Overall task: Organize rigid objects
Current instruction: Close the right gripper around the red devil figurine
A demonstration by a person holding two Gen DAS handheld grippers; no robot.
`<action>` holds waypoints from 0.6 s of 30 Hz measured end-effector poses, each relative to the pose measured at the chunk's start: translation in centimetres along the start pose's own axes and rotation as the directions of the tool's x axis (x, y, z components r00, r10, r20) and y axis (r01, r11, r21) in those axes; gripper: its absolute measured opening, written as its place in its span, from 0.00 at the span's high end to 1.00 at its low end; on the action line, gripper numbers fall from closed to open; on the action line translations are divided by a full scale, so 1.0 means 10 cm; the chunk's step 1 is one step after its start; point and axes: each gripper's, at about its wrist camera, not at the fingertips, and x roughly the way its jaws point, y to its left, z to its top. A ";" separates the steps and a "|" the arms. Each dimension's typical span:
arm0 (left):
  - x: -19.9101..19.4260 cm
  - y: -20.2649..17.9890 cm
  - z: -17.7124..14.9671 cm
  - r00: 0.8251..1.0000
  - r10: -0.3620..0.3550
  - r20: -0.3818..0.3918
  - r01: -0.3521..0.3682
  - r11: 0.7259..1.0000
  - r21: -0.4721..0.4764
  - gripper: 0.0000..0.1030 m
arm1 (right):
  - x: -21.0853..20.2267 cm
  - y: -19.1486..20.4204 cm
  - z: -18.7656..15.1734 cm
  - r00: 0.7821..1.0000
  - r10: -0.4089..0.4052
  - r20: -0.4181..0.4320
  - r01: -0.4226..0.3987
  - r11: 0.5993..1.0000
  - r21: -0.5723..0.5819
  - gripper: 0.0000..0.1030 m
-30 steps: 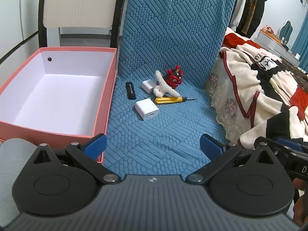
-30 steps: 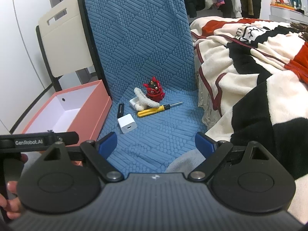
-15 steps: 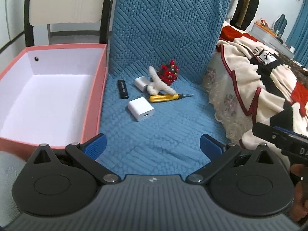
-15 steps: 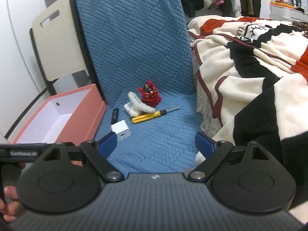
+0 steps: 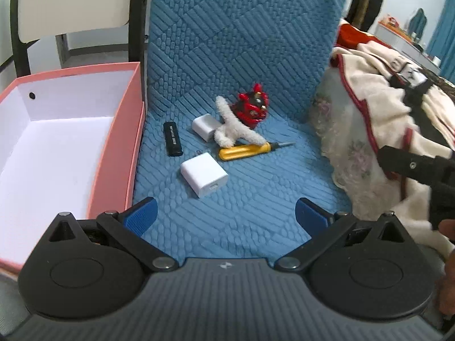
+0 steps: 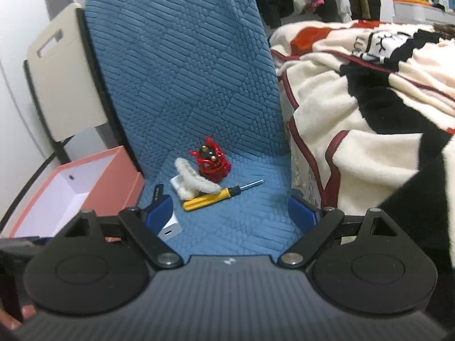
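Blue pads: the left tool (image 5: 224, 217) was spread wide and held nothing, its pads low over the front of the seat; the right tool (image 6: 230, 214) was likewise released and empty
Left tool position: nearest the big white charger (image 5: 204, 174), which lay just ahead of it and a little left of its centre line
Right tool position: hung back from the cluster, with the yellow screwdriver (image 6: 210, 198) roughly ahead between its spread pads
Step in hand: the approach, as I judged it; nothing had been grasped and the pink box (image 5: 113, 170) showed a bare white floor
Next move: probably the left tool down over the big white charger, pads either side of its flat faces, then a short carry left over the box wall
Caution: the fuzzy white strip (image 5: 236, 135) lay across the screwdriver handle and against the small white charger (image 5: 203, 128), so those would likely drag each other
Where the things lay: all on the blue quilted chair seat (image 5: 256, 213), bunched toward the backrest, with the box just beside them on the left
Chargers: two, both white
Screwdrivers: one
Black sticks: one, the black stick (image 5: 172, 138) nearest the box
Red figurines: one, the red figurine (image 5: 253, 109) at the back
Fuzzy strips: one
Boxes: one
Beside the chair: a cream, black and red blanket (image 6: 369, 113) on the bed to the right
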 end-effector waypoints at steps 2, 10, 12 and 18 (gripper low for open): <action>0.12 -0.01 0.02 1.000 0.027 0.002 -0.027 1.000 0.013 0.00 | 0.10 0.01 0.04 1.000 -0.002 0.001 0.002 1.000 0.004 0.13; 0.52 0.00 0.04 0.998 0.056 -0.005 -0.056 0.998 0.018 0.00 | 0.56 0.07 0.16 1.000 0.009 -0.017 -0.009 1.000 0.002 0.13; 0.58 0.00 0.04 0.997 0.080 -0.001 -0.080 0.996 0.028 0.00 | 0.65 0.08 0.16 1.000 0.016 -0.002 -0.016 1.000 -0.001 0.13; 0.80 0.10 0.06 0.997 0.082 -0.013 -0.082 0.997 -0.006 0.00 | 1.01 0.09 0.19 0.996 0.086 -0.013 -0.086 0.996 -0.014 0.13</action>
